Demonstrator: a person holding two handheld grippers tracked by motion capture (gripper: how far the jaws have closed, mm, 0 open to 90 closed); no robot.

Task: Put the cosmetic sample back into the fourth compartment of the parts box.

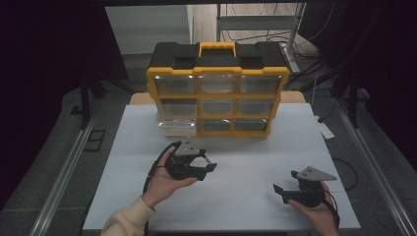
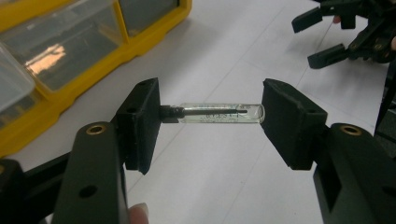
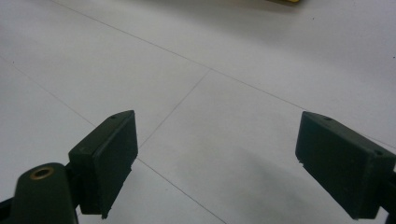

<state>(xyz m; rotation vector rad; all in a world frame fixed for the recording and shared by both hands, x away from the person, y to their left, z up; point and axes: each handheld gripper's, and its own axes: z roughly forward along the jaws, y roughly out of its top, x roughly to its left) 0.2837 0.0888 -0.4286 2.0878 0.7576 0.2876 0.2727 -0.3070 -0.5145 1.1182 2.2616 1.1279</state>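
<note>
The drawer cabinet (image 1: 217, 88) stands at the far middle of the counter (image 1: 255, 147). One drawer (image 1: 175, 127) at the cabinet's lower left juts forward. Near of the cabinet and slightly left hangs the left claw (image 1: 210, 166), with a small vial (image 2: 219, 113) lying crosswise between its jaws. The right claw (image 1: 283, 191) sits farther near and right of the cabinet, well apart from the left claw.

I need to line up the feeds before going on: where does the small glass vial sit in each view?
High view: too small to make out; the left gripper that holds it is left of centre.
Left gripper view: glass vial lies crosswise at centre, clamped end to end.
Right gripper view: not in it.
Shared landmark: the yellow drawer organizer.
</note>
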